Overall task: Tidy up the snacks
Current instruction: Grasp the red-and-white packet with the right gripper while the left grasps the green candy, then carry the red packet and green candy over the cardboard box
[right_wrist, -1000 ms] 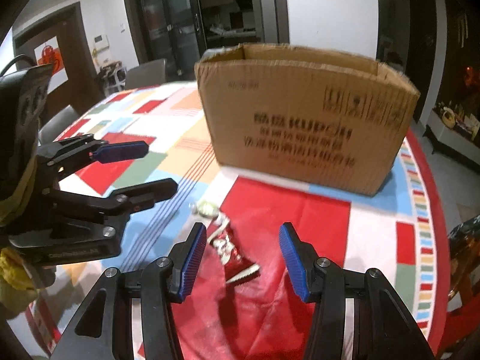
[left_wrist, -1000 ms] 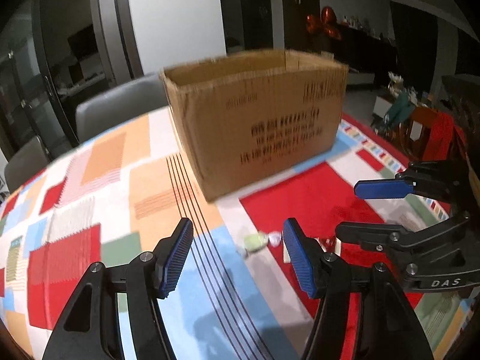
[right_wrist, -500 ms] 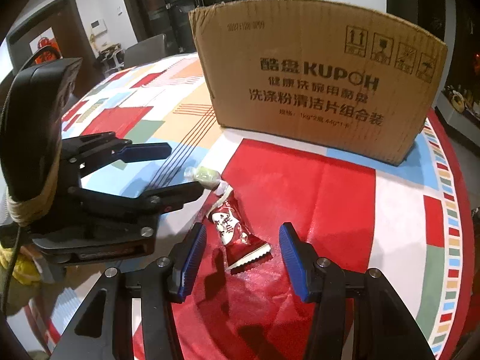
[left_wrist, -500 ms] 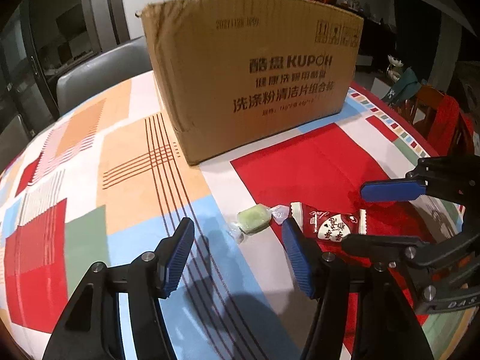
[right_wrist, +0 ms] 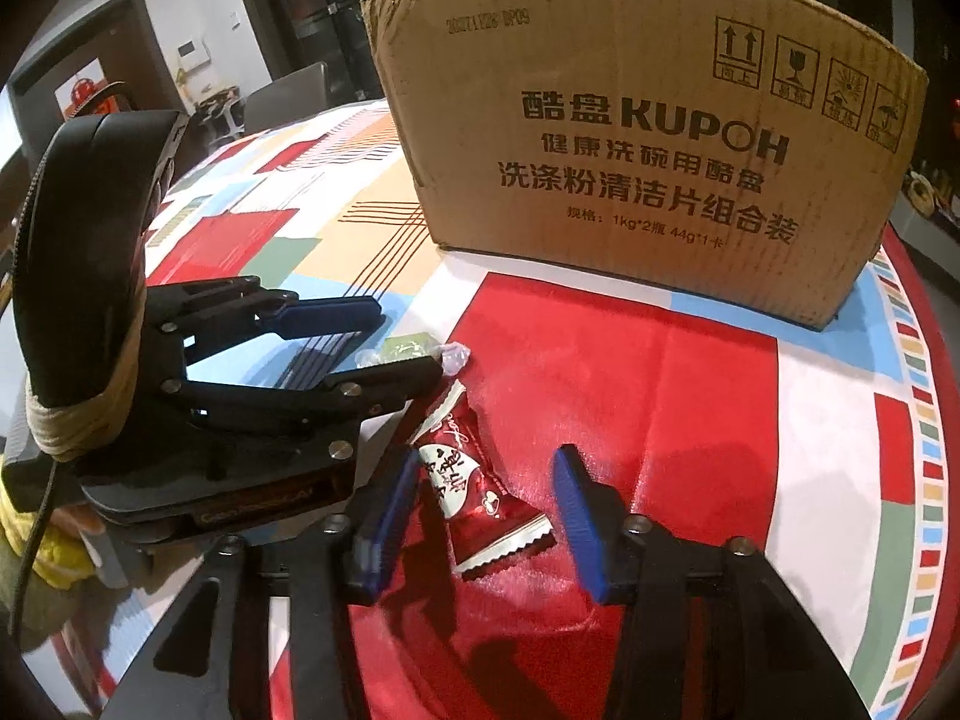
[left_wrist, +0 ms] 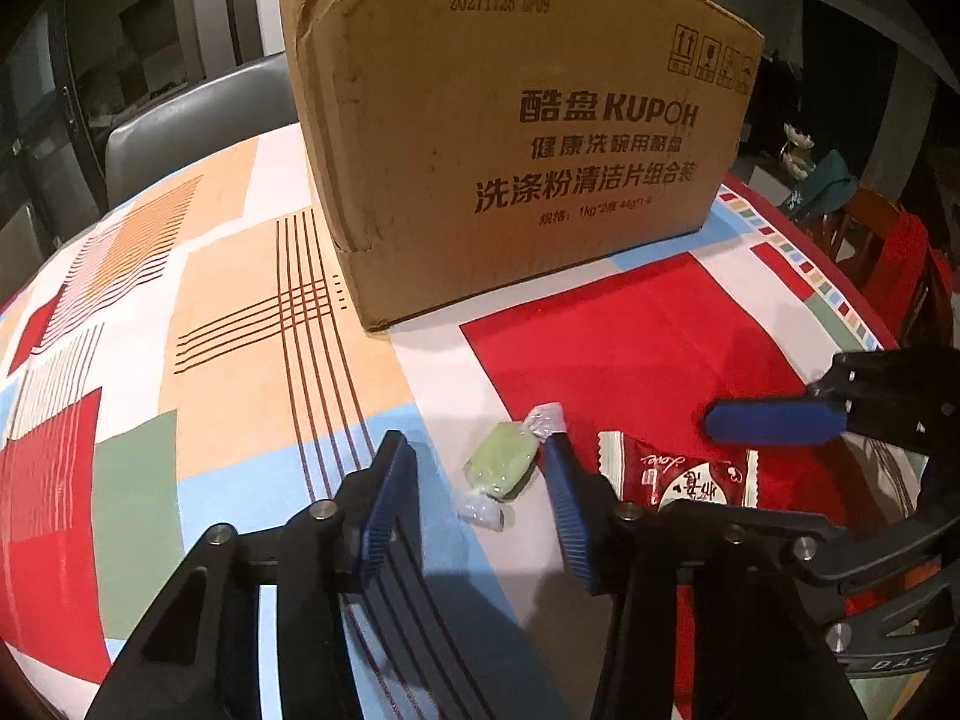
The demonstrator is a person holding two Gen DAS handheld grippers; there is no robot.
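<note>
A green wrapped candy [left_wrist: 503, 467] lies on the tablecloth between the open fingers of my left gripper [left_wrist: 480, 474]; it also shows in the right wrist view [right_wrist: 408, 348]. A red snack packet [right_wrist: 474, 486] lies between the open fingers of my right gripper [right_wrist: 486, 492], and shows in the left wrist view [left_wrist: 678, 477]. Both grippers sit low over the table, side by side. The cardboard box [left_wrist: 516, 126] stands behind the snacks, also in the right wrist view [right_wrist: 648, 162].
A round table with a colourful patchwork tablecloth [left_wrist: 240, 300] carries everything. A grey chair [left_wrist: 180, 138] stands behind the table on the left. Red chairs and clutter [left_wrist: 900, 252] stand off the right edge.
Both grippers have moved forward and down toward the table. The candy now lies between the left fingers and the red packet between the right fingers. The box looms larger.
</note>
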